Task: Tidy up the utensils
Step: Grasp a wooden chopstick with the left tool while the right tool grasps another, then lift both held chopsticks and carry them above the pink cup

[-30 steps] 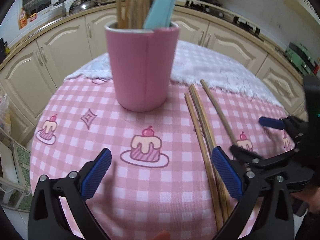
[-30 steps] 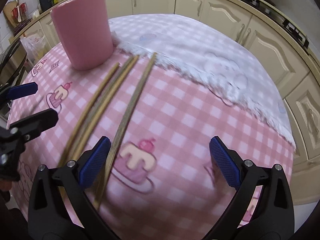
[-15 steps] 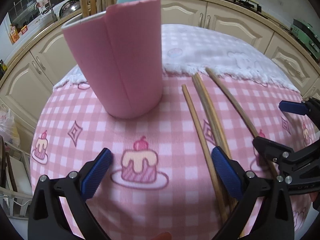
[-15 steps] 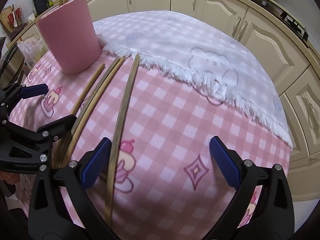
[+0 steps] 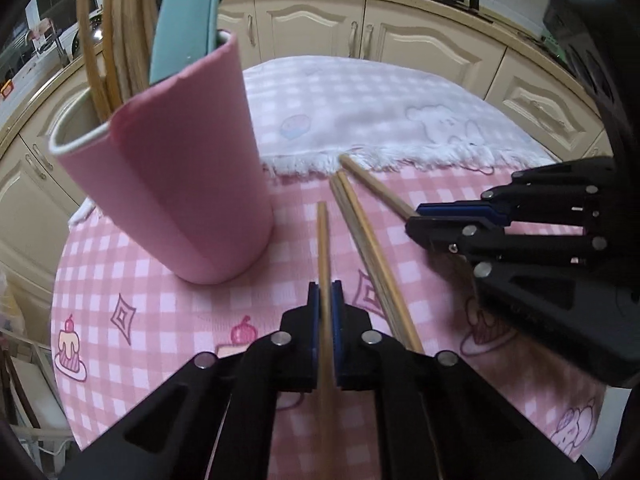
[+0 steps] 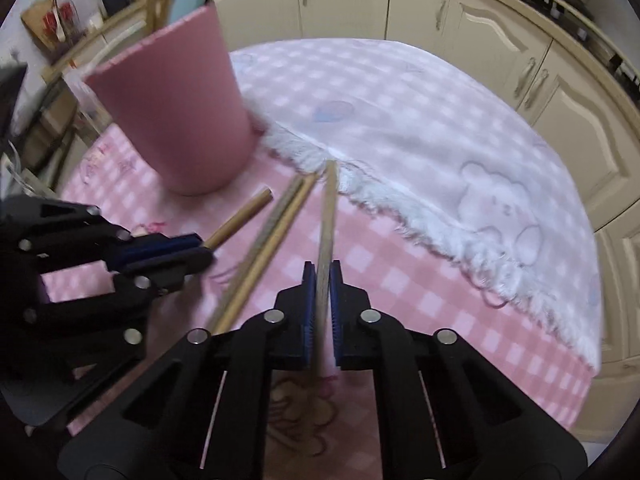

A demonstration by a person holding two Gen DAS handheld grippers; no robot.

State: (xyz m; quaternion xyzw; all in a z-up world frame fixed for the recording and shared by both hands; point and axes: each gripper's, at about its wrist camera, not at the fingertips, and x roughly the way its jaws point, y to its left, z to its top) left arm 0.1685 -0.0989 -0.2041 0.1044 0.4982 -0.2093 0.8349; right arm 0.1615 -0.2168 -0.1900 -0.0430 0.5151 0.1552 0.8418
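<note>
Left gripper (image 5: 325, 316), fingers clamped on one wooden chopstick (image 5: 322, 240); right gripper (image 6: 321, 304), fingers clamped on another chopstick (image 6: 327, 216). Each stick's long axis runs straight ahead from its fingers toward the far towel (image 6: 420, 132). The pink utensil holder (image 5: 176, 184), already holding chopsticks and a teal utensil (image 5: 188, 20), stands far-left, nearer the left gripper. Two loose chopsticks (image 5: 368, 248) lie between the grippers on the checked tablecloth (image 5: 132, 300).
</note>
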